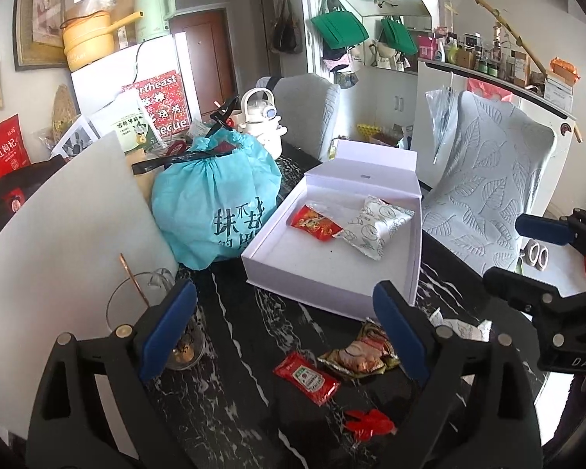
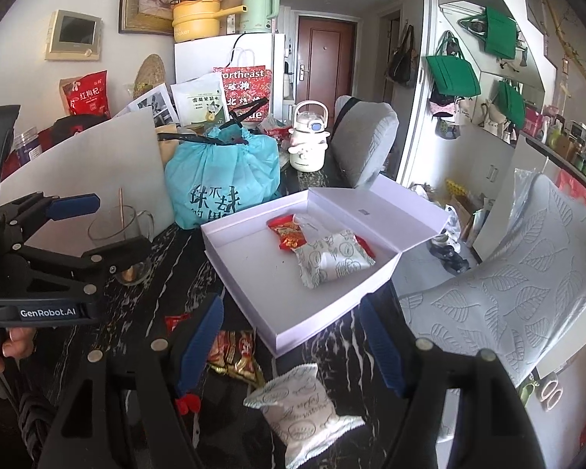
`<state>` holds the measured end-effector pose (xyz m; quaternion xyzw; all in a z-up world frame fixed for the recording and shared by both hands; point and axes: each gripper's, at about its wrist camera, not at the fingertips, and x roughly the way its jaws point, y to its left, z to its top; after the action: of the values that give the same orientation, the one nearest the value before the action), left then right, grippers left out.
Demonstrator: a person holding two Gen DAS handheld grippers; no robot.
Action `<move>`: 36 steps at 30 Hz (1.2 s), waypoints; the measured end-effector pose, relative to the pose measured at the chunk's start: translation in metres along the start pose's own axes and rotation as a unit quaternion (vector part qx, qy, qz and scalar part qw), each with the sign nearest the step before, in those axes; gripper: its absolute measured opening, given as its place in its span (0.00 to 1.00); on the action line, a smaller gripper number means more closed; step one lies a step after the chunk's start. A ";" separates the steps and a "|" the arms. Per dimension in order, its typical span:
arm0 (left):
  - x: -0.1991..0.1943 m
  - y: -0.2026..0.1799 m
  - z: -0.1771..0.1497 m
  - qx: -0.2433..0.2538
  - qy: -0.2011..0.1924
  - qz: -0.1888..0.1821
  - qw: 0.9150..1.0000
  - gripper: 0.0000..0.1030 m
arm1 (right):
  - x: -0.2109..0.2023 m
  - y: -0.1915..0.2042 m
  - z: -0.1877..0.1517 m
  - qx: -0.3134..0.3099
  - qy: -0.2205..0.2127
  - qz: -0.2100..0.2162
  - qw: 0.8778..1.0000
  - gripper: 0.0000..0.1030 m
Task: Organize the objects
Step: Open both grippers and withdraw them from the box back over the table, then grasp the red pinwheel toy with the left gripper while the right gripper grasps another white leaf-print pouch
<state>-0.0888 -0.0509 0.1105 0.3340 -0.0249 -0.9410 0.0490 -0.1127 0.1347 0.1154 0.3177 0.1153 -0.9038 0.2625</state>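
We note both tongs, left [image 1: 285,332] and right [image 2: 293,344], wide open, empty. Packets [image 1: 306,378] loose on bench [image 1: 254,336], near box [image 1: 332,273]. Risk: glass [image 1: 152,312] beside left tongs, knock-over likely.

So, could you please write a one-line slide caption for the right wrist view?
Open right gripper hovers over a white snack packet on the table, before an open box holding two packets.
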 end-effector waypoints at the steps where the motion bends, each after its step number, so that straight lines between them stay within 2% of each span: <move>1: -0.003 -0.001 -0.003 0.001 0.001 0.001 1.000 0.89 | -0.002 0.000 -0.002 -0.001 -0.001 0.001 1.000 0.72; 15: -0.011 -0.017 -0.044 0.014 0.025 -0.017 0.999 0.89 | -0.012 0.017 -0.038 -0.024 0.001 0.009 1.000 0.74; 21: 0.000 -0.020 -0.062 0.010 0.041 -0.038 0.998 0.89 | -0.008 0.019 -0.057 -0.024 0.007 0.017 1.000 0.74; 30: 0.024 -0.029 -0.085 0.011 0.079 -0.044 0.996 0.89 | 0.015 0.016 -0.086 -0.022 0.040 0.021 0.999 0.74; 36: 0.032 -0.036 -0.094 0.017 0.094 -0.039 0.995 0.89 | 0.022 0.013 -0.104 -0.039 0.035 0.031 0.998 0.74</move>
<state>-0.0570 -0.0198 0.0152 0.4229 -0.0233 -0.9058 0.0089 -0.0667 0.1544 0.0212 0.3420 0.1496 -0.8784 0.2984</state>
